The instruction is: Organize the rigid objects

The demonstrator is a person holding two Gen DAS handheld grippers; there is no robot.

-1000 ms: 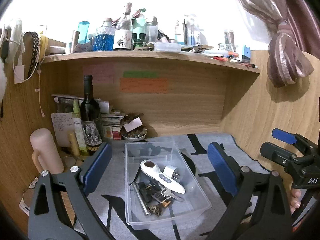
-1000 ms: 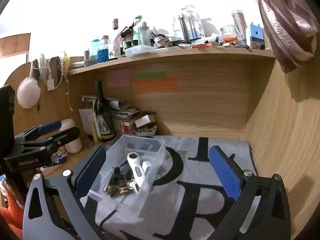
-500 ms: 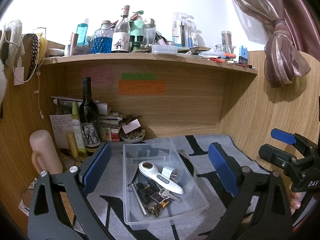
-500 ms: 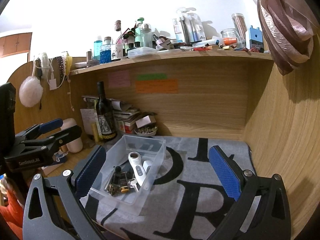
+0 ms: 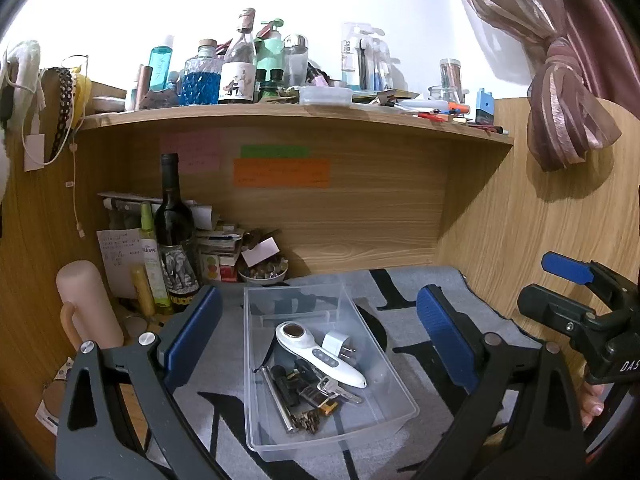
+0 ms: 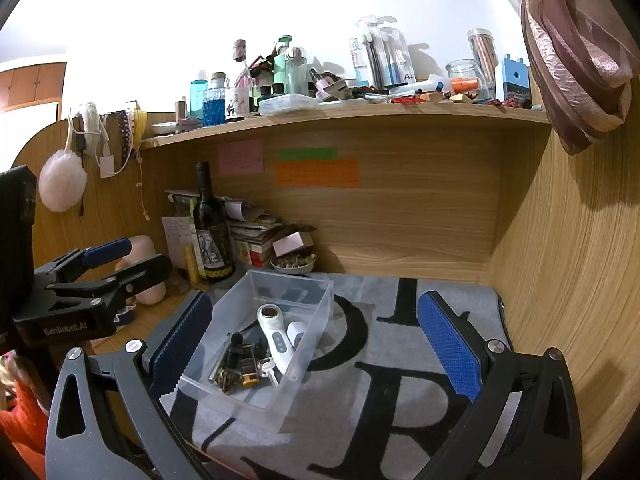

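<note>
A: Status? Both grippers, left gripper (image 5: 318, 332) and right gripper (image 6: 314, 330), are hovering released, holding nothing.

B: Items are lying inside the clear bin (image 5: 384, 364) on the mat (image 6: 400, 360). Probably finishing; otherwise pick white device (image 5: 316, 354).

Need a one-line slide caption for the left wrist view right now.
Open left gripper hovers over a clear plastic bin holding a white handheld device, plug adapter and keys.
</note>
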